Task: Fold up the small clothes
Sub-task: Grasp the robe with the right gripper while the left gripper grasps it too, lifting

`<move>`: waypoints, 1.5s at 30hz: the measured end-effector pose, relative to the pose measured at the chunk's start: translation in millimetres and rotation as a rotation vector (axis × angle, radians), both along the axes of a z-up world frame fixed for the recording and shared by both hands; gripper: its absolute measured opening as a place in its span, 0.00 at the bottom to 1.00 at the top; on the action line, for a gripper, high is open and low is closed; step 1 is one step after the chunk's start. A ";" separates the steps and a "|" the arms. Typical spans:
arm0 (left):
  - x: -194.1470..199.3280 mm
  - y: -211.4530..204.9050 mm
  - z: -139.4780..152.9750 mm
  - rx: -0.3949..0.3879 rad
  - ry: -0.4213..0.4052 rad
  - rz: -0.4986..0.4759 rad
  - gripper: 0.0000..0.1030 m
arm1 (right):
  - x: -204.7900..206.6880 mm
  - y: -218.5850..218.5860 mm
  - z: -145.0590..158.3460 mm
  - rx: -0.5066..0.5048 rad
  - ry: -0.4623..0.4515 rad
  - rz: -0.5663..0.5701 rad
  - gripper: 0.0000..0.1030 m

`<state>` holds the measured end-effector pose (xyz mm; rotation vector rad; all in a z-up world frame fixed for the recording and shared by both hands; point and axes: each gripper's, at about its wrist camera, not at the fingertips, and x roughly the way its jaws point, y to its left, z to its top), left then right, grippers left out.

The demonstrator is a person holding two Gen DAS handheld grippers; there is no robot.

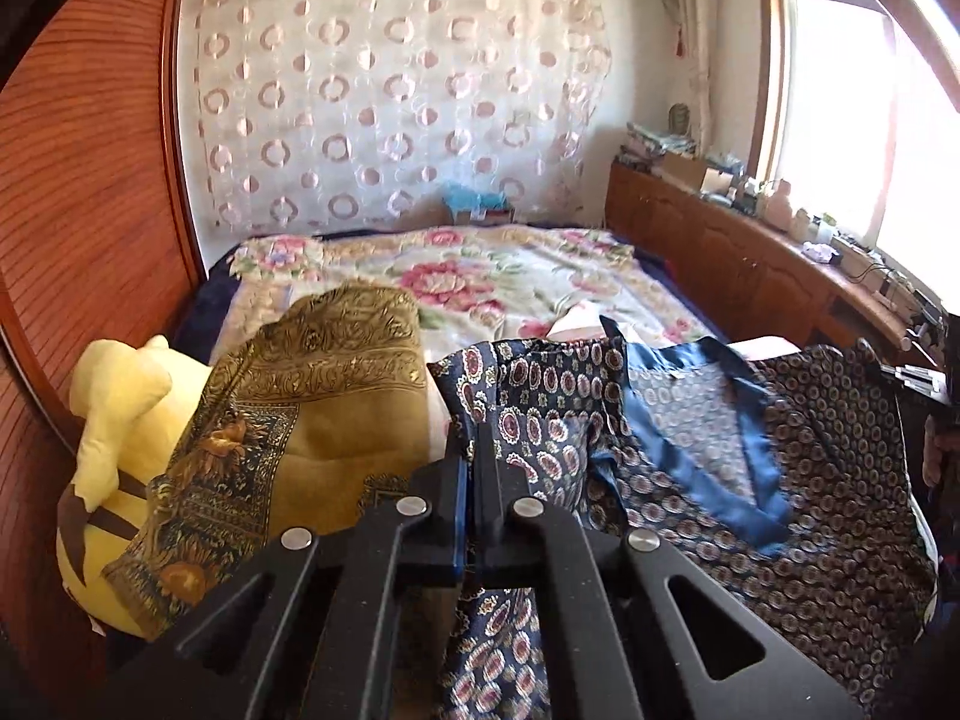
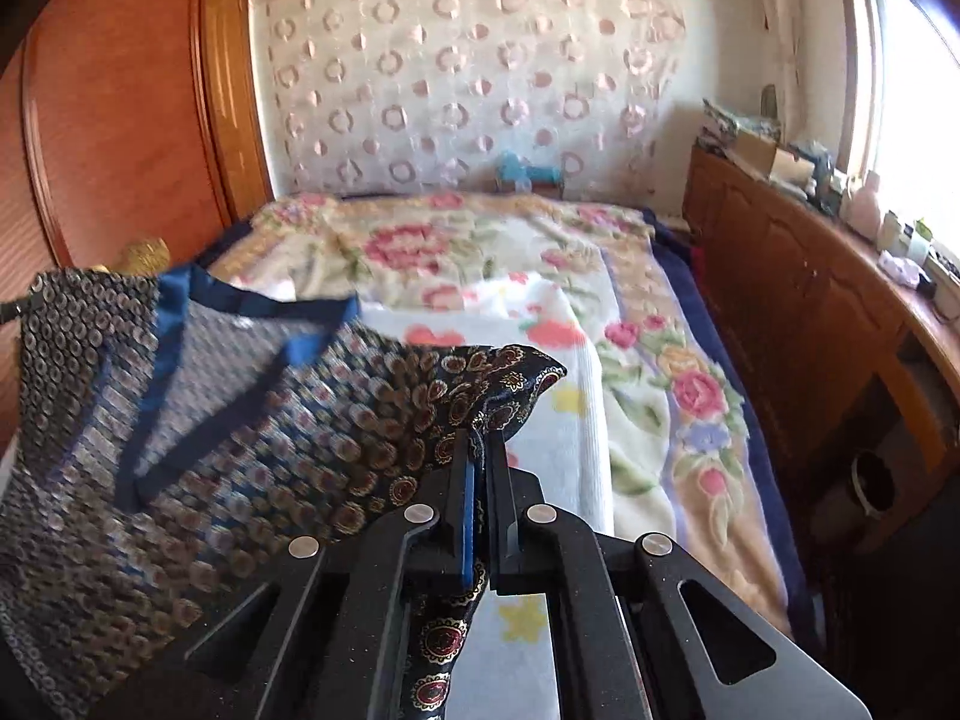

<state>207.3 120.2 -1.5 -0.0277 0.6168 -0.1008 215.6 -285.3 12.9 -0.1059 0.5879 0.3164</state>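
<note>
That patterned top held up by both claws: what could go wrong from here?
1. Each claw, left and right, pinches only a small bit of the top near its edge; the silky-looking cloth might slip out.
2. The left claw seems to hold bunched layers, so the fold may come out crooked.
3. The top hangs close to the gold cloth and could drag it.

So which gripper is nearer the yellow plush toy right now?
Left. The left gripper, shut on the patterned garment, sits just right of the yellow plush toy. The right gripper holds the garment's opposite end, farther off.
</note>
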 end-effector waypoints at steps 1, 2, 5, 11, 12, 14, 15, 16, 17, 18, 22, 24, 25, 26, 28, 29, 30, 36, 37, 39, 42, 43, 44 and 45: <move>-6.6 -1.0 1.6 0.000 -0.007 -0.002 0.02 | -7.6 0.2 6.6 0.013 -0.022 0.009 0.02; -13.2 -2.1 2.6 -0.002 -0.012 -0.006 0.02 | -15.6 1.6 10.2 0.020 -0.037 0.015 0.02; -32.9 -4.7 2.4 -0.008 -0.022 -0.011 0.02 | -39.4 3.0 18.7 0.038 -0.080 0.038 0.02; -67.9 -4.4 -7.9 -0.021 -0.019 -0.002 0.02 | -85.5 -5.4 13.8 0.080 -0.113 0.056 0.02; -74.9 -4.1 -10.8 -0.022 -0.019 0.002 0.02 | -92.3 -8.4 10.4 0.082 -0.111 0.058 0.02; -87.5 -4.9 -15.8 -0.026 -0.018 0.005 0.02 | -105.3 -12.7 2.9 0.088 -0.110 0.061 0.02; -95.9 -4.8 -18.6 -0.027 -0.018 0.009 0.02 | -109.8 -15.5 0.0 0.093 -0.107 0.062 0.02; -103.2 -4.1 -20.2 -0.029 -0.020 0.014 0.02 | -117.6 -18.5 -4.0 0.097 -0.105 0.064 0.02; -110.5 -3.7 -22.2 -0.032 -0.021 0.018 0.02 | -124.1 -21.4 -5.8 0.096 -0.107 0.062 0.02; -120.1 -2.6 -23.6 -0.037 -0.026 0.024 0.02 | -130.6 -24.8 -7.4 0.099 -0.109 0.060 0.02; -156.1 0.2 -26.1 -0.054 -0.046 0.043 0.02 | -165.0 -38.5 -11.7 0.119 -0.121 0.044 0.02; -171.7 4.3 -29.7 -0.063 -0.042 0.055 0.02 | -179.4 -46.7 -13.8 0.134 -0.116 0.035 0.01; -177.7 6.8 -31.3 -0.069 -0.038 0.063 0.02 | -187.2 -51.7 -16.5 0.142 -0.110 0.029 0.01; -182.7 10.0 -31.9 -0.072 -0.035 0.071 0.02 | -193.7 -55.1 -17.9 0.145 -0.106 0.024 0.01; -197.1 15.4 -32.4 -0.065 -0.046 0.082 0.02 | -208.8 -62.3 -21.0 0.142 -0.106 0.015 0.01; -203.8 18.4 -31.4 -0.064 -0.047 0.091 0.02 | -212.4 -64.3 -21.4 0.140 -0.104 0.014 0.01; -209.5 20.4 -30.0 -0.067 -0.048 0.094 0.02 | -217.7 -64.7 -21.6 0.134 -0.100 0.013 0.01; -238.6 28.9 -19.8 -0.025 -0.044 0.113 0.02 | -245.0 -65.4 -9.3 0.090 -0.074 0.024 0.01; -241.8 30.1 -21.4 -0.020 -0.032 0.118 0.02 | -250.2 -63.6 -6.3 0.077 -0.070 0.037 0.01; -243.4 32.6 -30.4 -0.011 0.008 0.122 0.02 | -253.8 -62.5 -3.3 0.065 -0.061 0.043 0.01; -243.4 37.6 -43.2 -0.005 0.045 0.131 0.06 | -249.4 -63.1 -10.3 0.048 0.000 0.054 0.01; -242.2 39.7 -45.0 -0.005 0.053 0.133 0.10 | -246.5 -64.4 -15.1 0.037 0.016 0.048 0.01; -242.4 40.7 -45.5 -0.004 0.055 0.140 0.17 | -244.3 -64.3 -17.6 0.036 0.030 0.045 0.01; -242.1 43.1 -44.5 -0.003 0.051 0.148 0.21 | -240.1 -64.2 -17.4 0.039 0.042 0.045 0.01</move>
